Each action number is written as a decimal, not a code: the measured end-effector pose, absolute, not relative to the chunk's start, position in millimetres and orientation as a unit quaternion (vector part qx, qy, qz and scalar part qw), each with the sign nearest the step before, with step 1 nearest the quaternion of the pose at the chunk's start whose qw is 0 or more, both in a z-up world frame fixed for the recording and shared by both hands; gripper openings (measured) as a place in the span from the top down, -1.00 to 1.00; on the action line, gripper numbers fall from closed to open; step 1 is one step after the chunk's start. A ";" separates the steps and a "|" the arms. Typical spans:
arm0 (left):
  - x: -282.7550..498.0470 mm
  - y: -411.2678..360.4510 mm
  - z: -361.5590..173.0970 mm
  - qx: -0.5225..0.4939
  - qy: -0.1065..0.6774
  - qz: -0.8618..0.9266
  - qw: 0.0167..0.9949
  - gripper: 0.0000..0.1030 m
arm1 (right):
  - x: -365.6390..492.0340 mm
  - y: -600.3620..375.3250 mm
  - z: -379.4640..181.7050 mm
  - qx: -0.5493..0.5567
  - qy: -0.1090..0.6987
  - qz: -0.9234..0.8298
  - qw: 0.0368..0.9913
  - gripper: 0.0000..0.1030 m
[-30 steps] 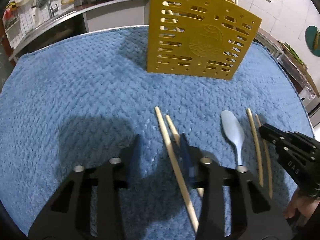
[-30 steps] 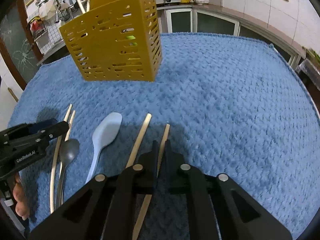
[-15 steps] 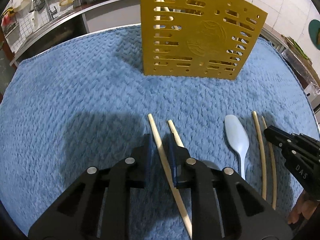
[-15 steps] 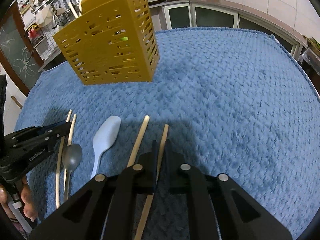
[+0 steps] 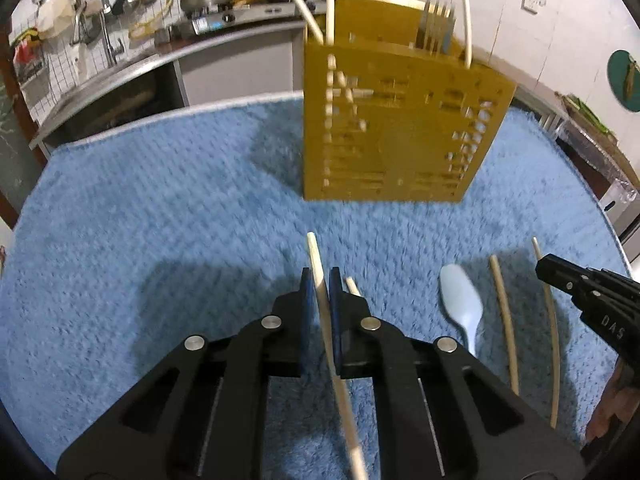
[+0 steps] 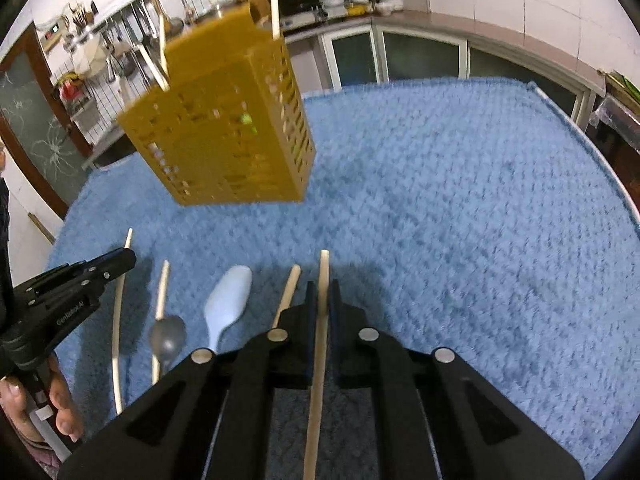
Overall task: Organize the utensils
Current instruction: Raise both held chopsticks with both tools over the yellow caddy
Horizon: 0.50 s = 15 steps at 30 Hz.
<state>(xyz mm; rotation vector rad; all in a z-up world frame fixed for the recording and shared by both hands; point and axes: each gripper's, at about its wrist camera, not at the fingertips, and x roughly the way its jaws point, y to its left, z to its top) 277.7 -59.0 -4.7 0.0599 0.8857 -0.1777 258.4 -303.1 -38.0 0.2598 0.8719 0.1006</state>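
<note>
My left gripper (image 5: 320,276) is shut on a pale wooden chopstick (image 5: 316,254), whose tip pokes out past the pads. My right gripper (image 6: 321,286) is likewise shut on a chopstick (image 6: 323,268). Each shows at the edge of the other's view, the right gripper (image 5: 544,268) and the left gripper (image 6: 128,256), with its stick. Between them on the cloth lie a loose chopstick (image 5: 352,285), a grey spoon (image 6: 168,336), a light blue spoon (image 5: 460,296) and another chopstick (image 5: 502,312). The yellow slotted holder (image 5: 400,132) stands upright ahead, holding chopsticks and a fork.
Everything rests on a blue textured cloth (image 5: 160,220) covering the table. Behind it runs a kitchen counter (image 5: 160,68) with a pot and hanging utensils. A person's hand (image 6: 60,412) grips the left tool. Open cloth lies to the right of the holder (image 6: 440,200).
The left jaws closed onto the chopstick that lay between them. Both grippers have risen a little with their chopsticks, and the holder now sits higher in both views.
</note>
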 end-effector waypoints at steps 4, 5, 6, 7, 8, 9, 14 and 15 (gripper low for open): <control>268.3 -55.8 18.2 0.030 0.388 -0.088 0.917 0.90 | 246.6 -312.0 -12.1 0.141 0.376 0.057 0.914 0.89; 265.4 -54.3 24.8 0.029 0.376 -0.089 0.922 0.90 | 243.4 -313.5 -5.2 0.142 0.364 0.060 0.919 0.89; 263.0 -53.0 30.7 0.029 0.365 -0.092 0.926 0.91 | 239.8 -316.0 0.4 0.140 0.353 0.060 0.923 0.89; 258.7 -51.8 39.1 0.027 0.351 -0.095 0.931 0.91 | 237.2 -316.5 5.8 0.138 0.344 0.061 0.927 0.89; 255.5 -50.1 44.4 0.027 0.341 -0.096 0.935 0.91 | 232.1 -316.7 14.6 0.134 0.325 0.063 0.934 0.89; 252.1 -48.9 50.5 0.027 0.330 -0.097 0.939 0.91 | 229.0 -316.5 20.0 0.132 0.314 0.063 0.938 0.89; 241.5 -42.4 72.7 0.013 0.293 -0.106 0.950 0.91 | 213.7 -317.2 48.6 0.120 0.256 0.067 0.957 0.89; 240.4 -40.9 76.9 0.009 0.287 -0.108 0.952 0.91 | 211.4 -317.1 55.4 0.117 0.243 0.066 0.961 0.89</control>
